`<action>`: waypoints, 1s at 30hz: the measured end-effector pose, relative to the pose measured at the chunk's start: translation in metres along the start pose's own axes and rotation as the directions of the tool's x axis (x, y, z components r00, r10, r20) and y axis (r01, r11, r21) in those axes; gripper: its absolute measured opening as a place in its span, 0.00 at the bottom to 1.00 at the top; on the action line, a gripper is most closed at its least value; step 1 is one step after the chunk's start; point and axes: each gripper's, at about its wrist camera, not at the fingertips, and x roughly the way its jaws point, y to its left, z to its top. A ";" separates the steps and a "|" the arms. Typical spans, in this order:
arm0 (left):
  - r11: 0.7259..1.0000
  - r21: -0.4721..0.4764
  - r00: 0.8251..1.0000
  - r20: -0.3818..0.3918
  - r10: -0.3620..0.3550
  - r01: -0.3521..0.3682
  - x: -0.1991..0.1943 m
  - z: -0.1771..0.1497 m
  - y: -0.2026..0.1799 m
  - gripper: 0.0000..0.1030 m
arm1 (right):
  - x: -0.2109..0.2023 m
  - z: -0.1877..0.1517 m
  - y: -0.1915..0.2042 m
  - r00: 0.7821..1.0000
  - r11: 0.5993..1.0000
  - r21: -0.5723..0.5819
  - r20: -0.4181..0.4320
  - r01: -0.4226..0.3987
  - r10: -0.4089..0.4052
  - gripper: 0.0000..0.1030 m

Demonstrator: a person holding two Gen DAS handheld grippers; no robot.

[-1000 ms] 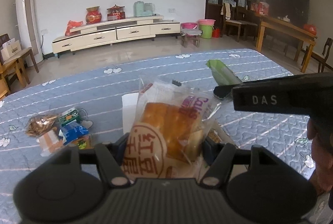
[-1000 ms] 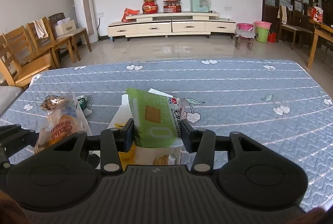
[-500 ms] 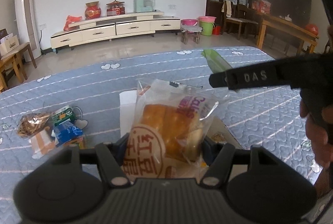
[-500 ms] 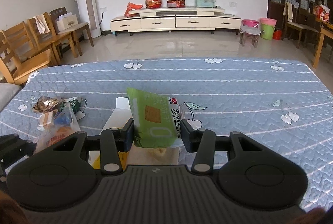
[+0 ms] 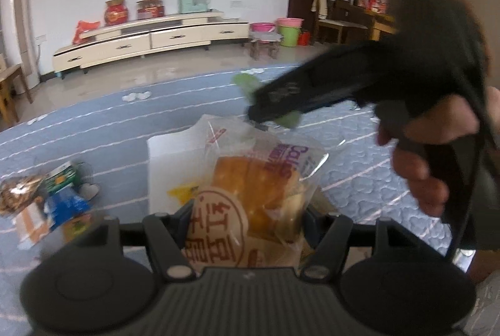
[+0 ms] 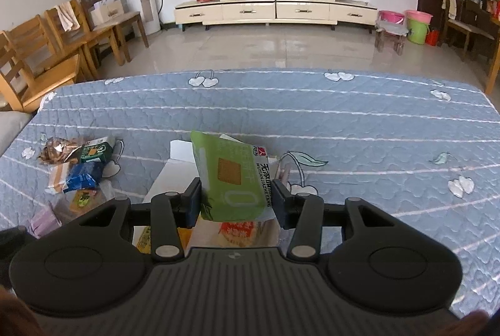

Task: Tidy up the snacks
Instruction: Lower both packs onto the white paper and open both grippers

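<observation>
1. Left wrist view, nearest: left gripper (image 5: 247, 223) with jaws clamped on a clear-wrapped bread packet (image 5: 253, 192); the slack film bulges above the pads, so the packet could slide out if the grip loosens.
2. Right wrist view, nearest: right gripper (image 6: 237, 201) with jaws closed on the lower part of a green biscuit packet (image 6: 232, 176), held upright; the tall free end could tip or twist in the grip.
3. Just beyond both: white box (image 6: 178, 176) on the blue quilted cover (image 6: 343, 123), apparently already holding packets (contents only partly visible); the likely destination.
4. Both grippers converge over the box, the right one crossing close above the bread packet in the left view; collision or a snagged wrapper is the main risk.
5. Farther left: pile of loose snacks (image 6: 78, 167) beside the box, not yet sorted; a swinging gripper could scatter it.
</observation>
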 end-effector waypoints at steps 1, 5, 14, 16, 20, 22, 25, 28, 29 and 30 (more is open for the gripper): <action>1.000 0.002 1.000 0.004 -0.005 0.005 0.002 0.001 -0.001 0.66 | 0.000 0.001 0.002 1.000 1.000 -0.005 0.003 -0.005 0.005 0.55; 1.000 -0.004 1.000 0.024 0.001 -0.001 0.000 0.004 0.002 0.80 | -0.011 0.004 0.005 0.998 1.000 -0.008 0.053 0.025 -0.024 0.86; 0.995 -0.058 0.995 0.043 0.086 -0.083 -0.025 -0.002 0.019 0.84 | -0.076 -0.029 0.013 0.990 0.996 0.022 0.115 0.081 -0.083 0.83; 0.991 -0.073 0.993 0.040 0.115 -0.112 -0.034 -0.004 0.025 0.85 | -0.091 -0.039 0.016 0.989 0.996 0.028 0.120 0.088 -0.091 0.83; 0.981 -0.091 0.983 0.048 0.176 -0.172 -0.052 -0.011 0.039 0.85 | -0.116 -0.058 0.028 0.987 0.995 0.028 0.131 0.091 -0.094 0.83; 0.975 -0.110 0.979 0.041 0.200 -0.195 -0.058 -0.016 0.049 0.85 | -0.124 -0.064 0.035 0.986 0.995 0.028 0.133 0.093 -0.096 0.84; 0.966 -0.130 0.973 0.030 0.229 -0.224 -0.068 -0.022 0.062 0.85 | -0.135 -0.073 0.045 0.987 0.996 0.038 0.138 0.080 -0.084 0.85; 0.956 -0.148 0.965 0.027 0.259 -0.253 -0.080 -0.028 0.076 0.85 | -0.142 -0.082 0.059 0.988 0.997 0.036 0.136 0.068 -0.072 0.86; 0.953 -0.156 0.963 0.027 0.267 -0.260 -0.083 -0.029 0.080 0.85 | -0.142 -0.081 0.058 0.989 0.998 0.033 0.133 0.063 -0.066 0.86; 0.949 -0.163 0.961 0.025 0.277 -0.270 -0.086 -0.031 0.084 0.85 | -0.142 -0.081 0.062 0.989 0.998 0.029 0.131 0.060 -0.063 0.86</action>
